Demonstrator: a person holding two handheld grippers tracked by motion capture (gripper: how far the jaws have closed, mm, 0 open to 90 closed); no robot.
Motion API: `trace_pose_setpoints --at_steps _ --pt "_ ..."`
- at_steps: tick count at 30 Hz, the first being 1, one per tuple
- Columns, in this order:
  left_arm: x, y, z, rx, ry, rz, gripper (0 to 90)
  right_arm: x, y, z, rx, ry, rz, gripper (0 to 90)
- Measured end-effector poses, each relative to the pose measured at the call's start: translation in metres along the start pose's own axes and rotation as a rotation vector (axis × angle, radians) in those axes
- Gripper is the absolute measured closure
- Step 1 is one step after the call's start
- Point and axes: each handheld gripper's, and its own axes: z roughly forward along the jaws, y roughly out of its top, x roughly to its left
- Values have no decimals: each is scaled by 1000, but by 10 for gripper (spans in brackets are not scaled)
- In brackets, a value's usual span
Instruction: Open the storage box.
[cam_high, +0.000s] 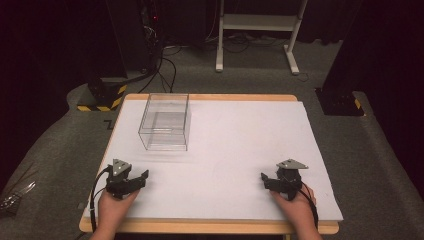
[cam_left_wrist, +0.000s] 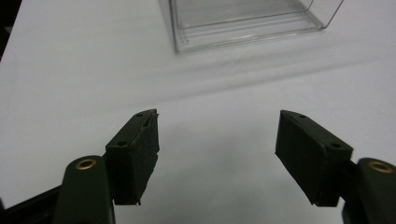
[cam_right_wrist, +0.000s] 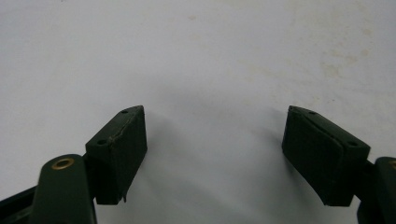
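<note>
A person is sitting at a white-topped desk (cam_high: 240, 165), holding a gripper in each hand. The left gripper (cam_high: 139, 178) is resting near the front left corner of the desk, the right gripper (cam_high: 265, 179) near the front right corner, both low over the surface. Each gripper is standing open with nothing between its jaws; in the left gripper view and the right gripper view there is bare white desk between the black pads.

A clear plastic box (cam_high: 165, 121) is sitting upright and empty toward the back left of the desk, well apart from both grippers and nearer the left one. In the left gripper view its front lower edge is showing ahead at the top.

The step in hand looks like a reach for the box, most likely by the left gripper. To do it well, the person is best keeping the jaws wide, approaching straight, and closing on one thin wall rather than the whole body. The walls look smooth and could slip, so a slow, square closing seems wise.
</note>
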Motion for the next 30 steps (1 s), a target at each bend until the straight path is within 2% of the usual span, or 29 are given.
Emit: trace_pose_setpoints --at_steps 4,9,13,18,21,23,30 --pt "-8 5 -5 -27 -14 37 309 0 0 0 0 0 -1 219" --pt "-15 9 -7 -49 -33 38 309 0 0 0 0 -1 -1 219" --pt "-19 12 -4 -48 -49 44 331 0 0 0 0 0 -2 218" --pt "-26 16 -1 -38 -41 68 333 0 0 0 -1 2 -1 218" --pt "-32 24 5 -30 -43 79 326 0 0 0 -1 3 3 217" --pt "-33 26 7 -30 -46 78 326 0 0 0 -1 4 4 217" --pt "-35 39 20 -35 -45 34 304 0 0 0 -1 6 8 216"
